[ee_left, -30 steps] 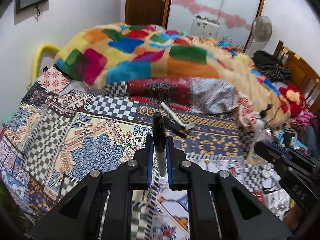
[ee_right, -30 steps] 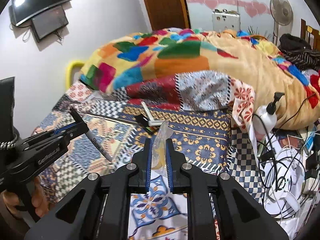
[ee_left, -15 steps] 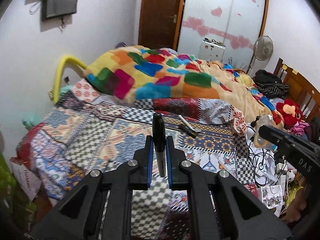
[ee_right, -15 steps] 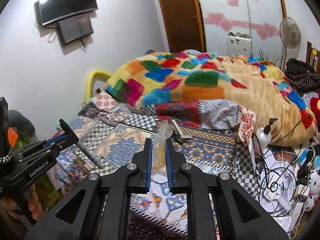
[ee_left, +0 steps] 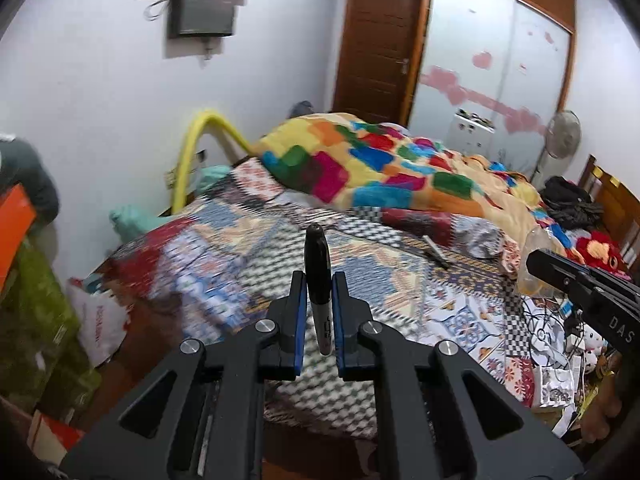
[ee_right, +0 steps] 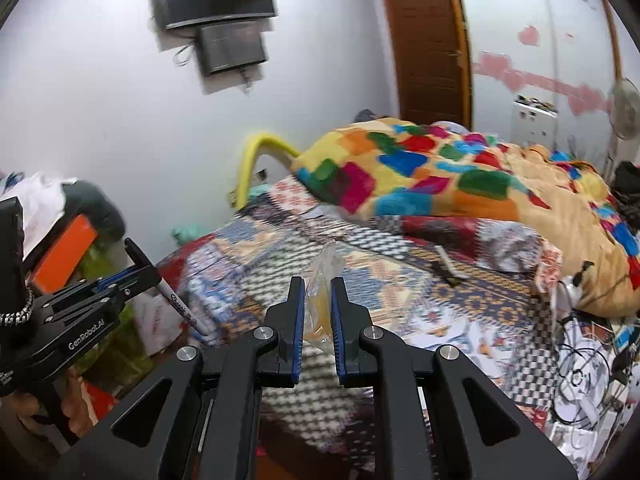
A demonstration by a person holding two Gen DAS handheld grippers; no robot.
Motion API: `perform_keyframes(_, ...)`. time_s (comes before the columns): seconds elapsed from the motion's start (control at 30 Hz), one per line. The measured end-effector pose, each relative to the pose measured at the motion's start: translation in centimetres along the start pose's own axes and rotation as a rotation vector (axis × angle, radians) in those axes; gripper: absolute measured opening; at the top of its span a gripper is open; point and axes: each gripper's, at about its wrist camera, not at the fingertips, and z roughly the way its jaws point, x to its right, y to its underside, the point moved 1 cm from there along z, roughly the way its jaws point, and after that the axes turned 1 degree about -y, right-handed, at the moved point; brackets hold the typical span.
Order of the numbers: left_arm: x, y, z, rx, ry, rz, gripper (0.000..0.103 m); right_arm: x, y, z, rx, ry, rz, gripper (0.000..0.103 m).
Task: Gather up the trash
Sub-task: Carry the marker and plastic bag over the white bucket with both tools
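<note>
While both hover above the bed [ee_left: 248, 256], my left tongs [ee_left: 319, 300] grip a black marker [ee_left: 318, 280] upright; my right tongs [ee_right: 318, 304] pinch a clear wrapper [ee_right: 322, 280].

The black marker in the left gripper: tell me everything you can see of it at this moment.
The black marker is a slim plastic pen with its cap on and white "Sharpie" lettering along the grey barrel, legible in the right wrist view. It stands roughly upright between the blue pads of the left gripper, clamped at mid-barrel, cap end poking above the fingers. It hangs over the patterned bedspread, touching nothing else.
</note>
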Motion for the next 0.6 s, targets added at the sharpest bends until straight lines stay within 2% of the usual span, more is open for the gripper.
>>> perform_keyframes(0.37,-11.3,5.0,-5.2,-0.016,-0.115,-0.108,0.011,-10.9,3.5,3.3,-0.098,-0.13,-0.126,0.011)
perform_keyframes(0.6,-16.9,8.7,-6.5,-0.061,-0.178,-0.173,0.011,-16.4,6.4,6.2,-0.189,-0.201,-0.189,0.011)
